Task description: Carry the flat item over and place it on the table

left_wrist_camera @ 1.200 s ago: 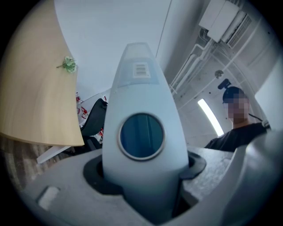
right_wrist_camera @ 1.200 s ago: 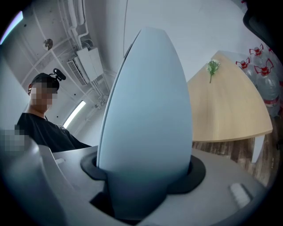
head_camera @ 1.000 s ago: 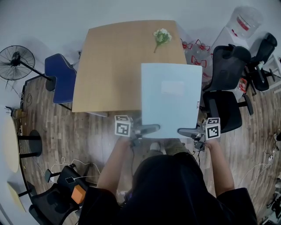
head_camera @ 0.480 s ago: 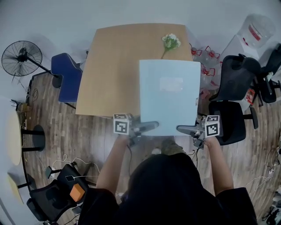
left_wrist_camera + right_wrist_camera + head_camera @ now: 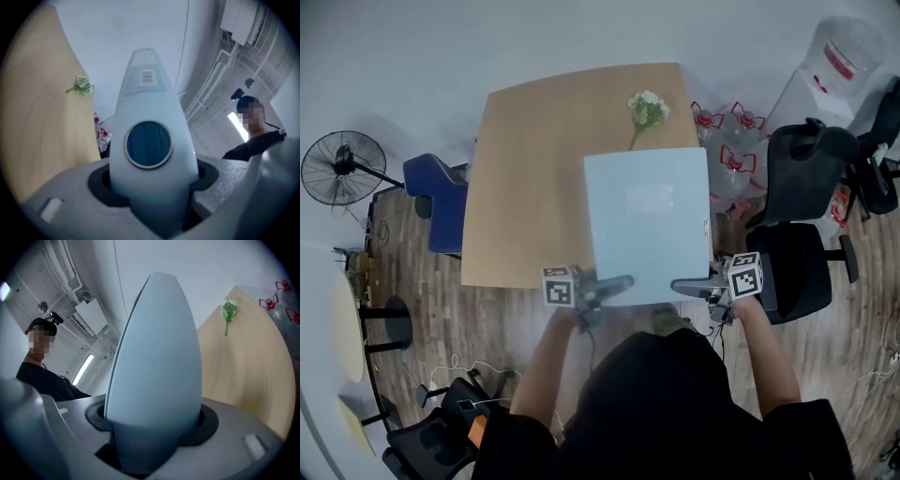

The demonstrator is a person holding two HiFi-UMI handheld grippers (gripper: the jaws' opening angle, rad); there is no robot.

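Note:
The flat item (image 5: pixel 649 220) is a pale blue rectangular board held level above the near right part of the tan table (image 5: pixel 534 169). My left gripper (image 5: pixel 617 281) is shut on its near left corner and my right gripper (image 5: pixel 686 283) on its near right corner. The board's near edge hangs past the table's front edge. In the left gripper view the flat item (image 5: pixel 149 140) rises from between the grey jaws, with the table (image 5: pixel 42 122) to the left. In the right gripper view the flat item (image 5: pixel 157 362) stands the same way, with the table (image 5: pixel 243 366) to the right.
A sprig of white flowers (image 5: pixel 645 111) lies at the table's far right, just beyond the board. A blue chair (image 5: pixel 441 202) stands left of the table, black office chairs (image 5: pixel 802 187) and a water bottle (image 5: pixel 839 56) to the right, a fan (image 5: pixel 342 169) at far left.
Both grippers have carried the board leftwards and forwards; it now lies further over the table's top, and its far edge is closer to the flowers.

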